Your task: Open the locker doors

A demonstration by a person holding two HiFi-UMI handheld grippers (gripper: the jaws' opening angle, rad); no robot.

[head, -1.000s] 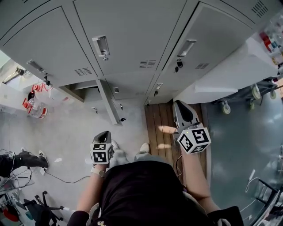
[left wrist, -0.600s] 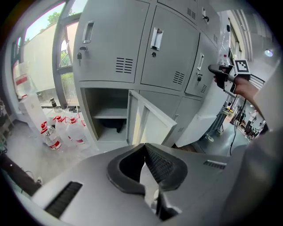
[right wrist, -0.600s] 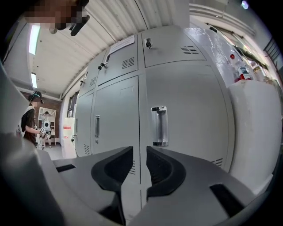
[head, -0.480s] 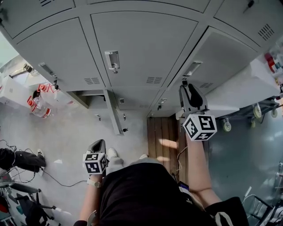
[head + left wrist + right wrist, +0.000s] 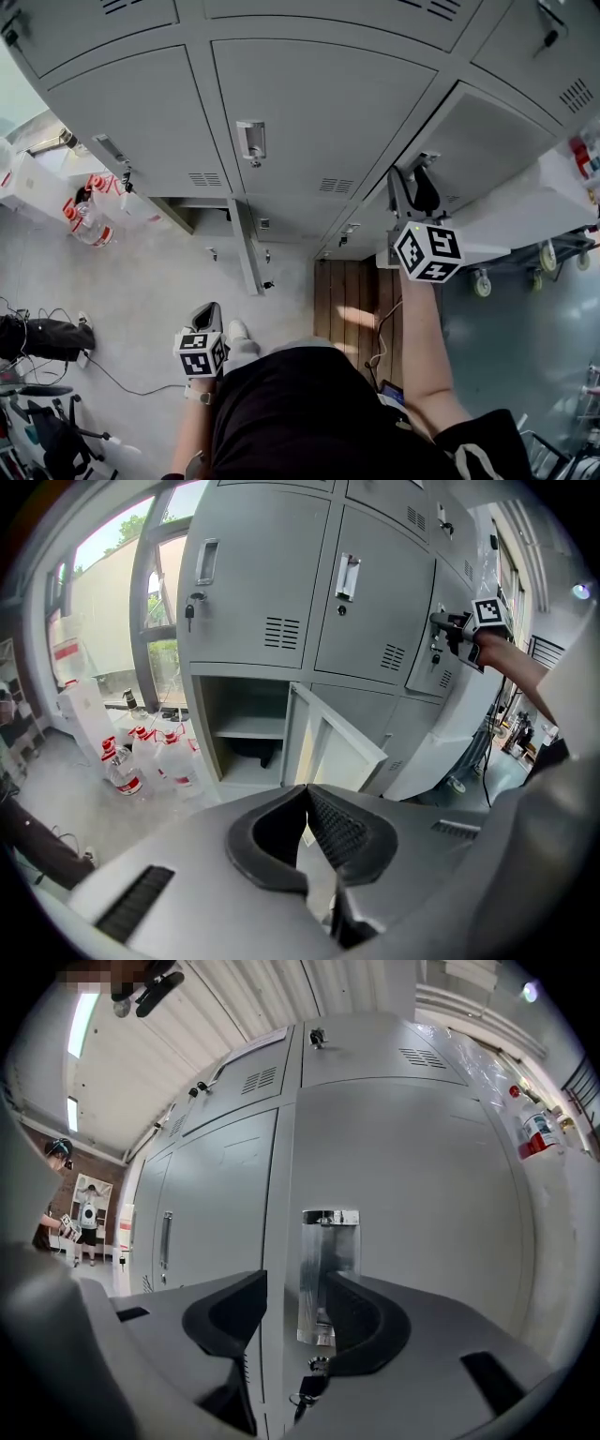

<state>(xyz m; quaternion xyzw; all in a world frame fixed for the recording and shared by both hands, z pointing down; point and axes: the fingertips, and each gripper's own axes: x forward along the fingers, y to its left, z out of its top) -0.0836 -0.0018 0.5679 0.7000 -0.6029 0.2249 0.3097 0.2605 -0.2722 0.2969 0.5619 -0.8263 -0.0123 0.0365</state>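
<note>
Over the last second I had swung my right claw up from low beside my body to the right-hand locker door in the far bank. As it rose its jaws had just been opening, until they stood fully released. In the right gripper view the door's chrome handle stood framed between the two spread pads, with a key hanging in the lock just beneath it. The pads were not pressing on the handle, and I could not tell whether the right one brushed its edge. My left claw had lifted only a little and hung low at my left side. It was clenched on nothing, its pads meeting tip to tip in its own view. One lower door at the bottom of the bank already stood ajar, to the right of the water bottles on the floor. The middle door and the right-hand one were shut. I judged that the approach was finished and the grip came next: close squarely on the handle and pull it toward me. The jaws would need to stay clear of the key below, and the door might be locked.
</note>
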